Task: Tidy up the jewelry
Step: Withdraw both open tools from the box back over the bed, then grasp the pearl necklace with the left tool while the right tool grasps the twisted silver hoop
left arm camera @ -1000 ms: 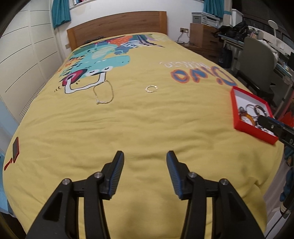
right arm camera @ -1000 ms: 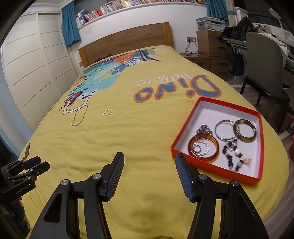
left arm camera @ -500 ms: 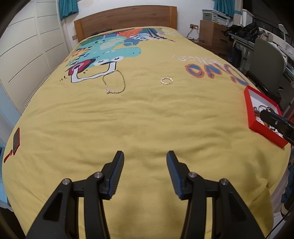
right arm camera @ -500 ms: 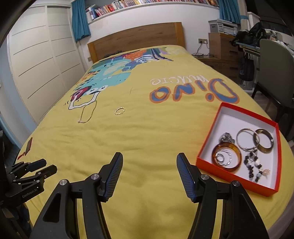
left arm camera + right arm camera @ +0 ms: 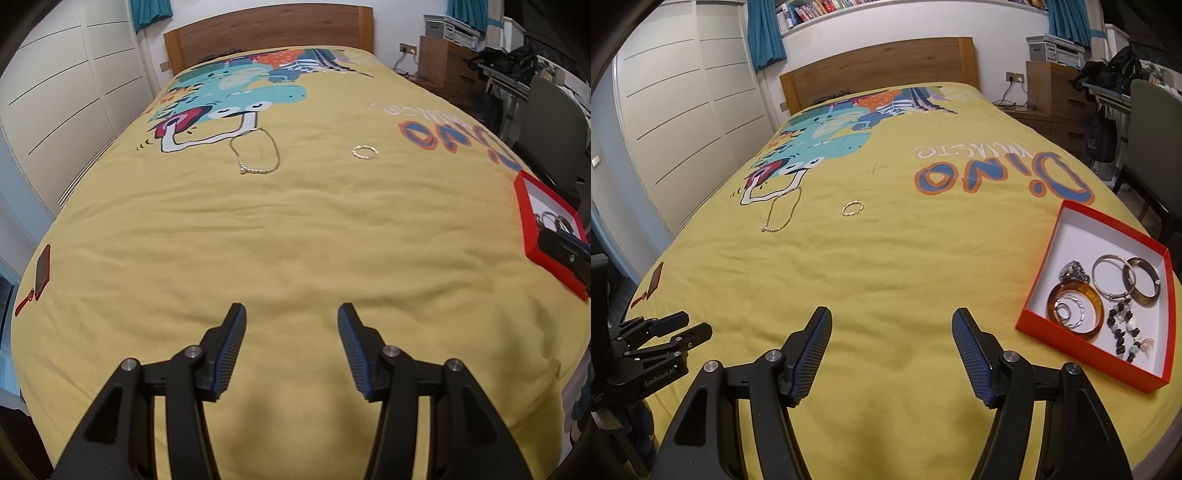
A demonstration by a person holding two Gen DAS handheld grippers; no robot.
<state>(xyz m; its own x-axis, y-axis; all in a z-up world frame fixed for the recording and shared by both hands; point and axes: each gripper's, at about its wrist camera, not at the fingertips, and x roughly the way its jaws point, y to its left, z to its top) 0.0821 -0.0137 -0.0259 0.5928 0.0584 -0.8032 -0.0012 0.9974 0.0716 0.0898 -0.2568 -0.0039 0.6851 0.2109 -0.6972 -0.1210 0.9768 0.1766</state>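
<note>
Plainly, both the left gripper (image 5: pixel 291 314) and the right gripper (image 5: pixel 892 317) are empty, jaws opening. The necklace (image 5: pixel 256 153) and ring (image 5: pixel 365 152) lie far up the bedspread (image 5: pixel 295 236), well apart from the red box (image 5: pixel 1071 216); thin pieces on soft fabric could slip the pads or snag cloth.

both claws advanced over bedspread (image 5: pixel 295 240), widening
</note>
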